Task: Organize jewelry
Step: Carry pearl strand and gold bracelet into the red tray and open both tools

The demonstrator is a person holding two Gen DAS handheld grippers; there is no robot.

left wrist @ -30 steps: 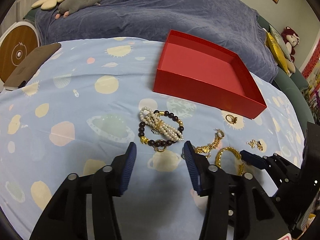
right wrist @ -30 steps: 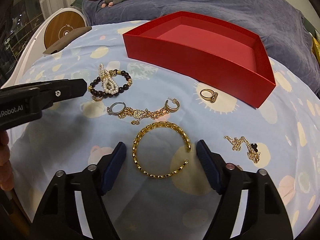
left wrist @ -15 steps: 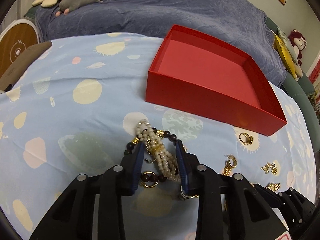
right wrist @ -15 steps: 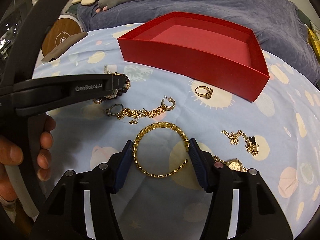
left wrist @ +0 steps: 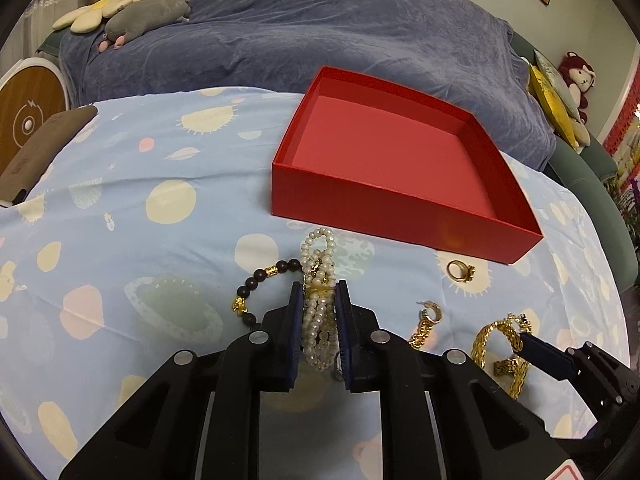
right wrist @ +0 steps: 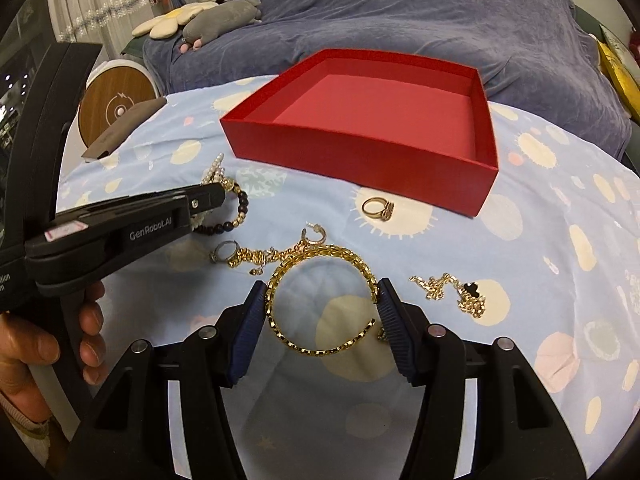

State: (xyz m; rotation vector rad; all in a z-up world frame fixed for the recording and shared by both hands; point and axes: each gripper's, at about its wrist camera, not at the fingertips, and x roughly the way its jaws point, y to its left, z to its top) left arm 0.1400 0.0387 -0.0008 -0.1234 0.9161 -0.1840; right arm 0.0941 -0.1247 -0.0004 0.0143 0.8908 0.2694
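Observation:
My left gripper (left wrist: 319,294) is shut on the pearl bracelet (left wrist: 318,252), which lies tangled with a dark bead bracelet (left wrist: 256,280) on the blue cloth. My right gripper (right wrist: 322,294) is shut on the gold chain bangle (right wrist: 320,256), its pads touching both sides; the bangle also shows in the left wrist view (left wrist: 496,332). The empty red box (left wrist: 404,196) stands behind, also in the right wrist view (right wrist: 360,152). A gold ring (right wrist: 378,208), a gold chain bracelet with hoop (right wrist: 272,254) and a gold necklace with black clover (right wrist: 452,290) lie loose.
A blue bedspread (left wrist: 280,32) with plush toys (left wrist: 140,12) lies behind the cloth. A round wooden-topped device (right wrist: 114,108) and a brown case (left wrist: 40,148) sit at the left. A watch (right wrist: 382,334) peeks beside my right finger.
The left gripper moved forward over the pearl bracelet and closed on it. The right gripper narrowed onto the gold bangle and now touches both sides.

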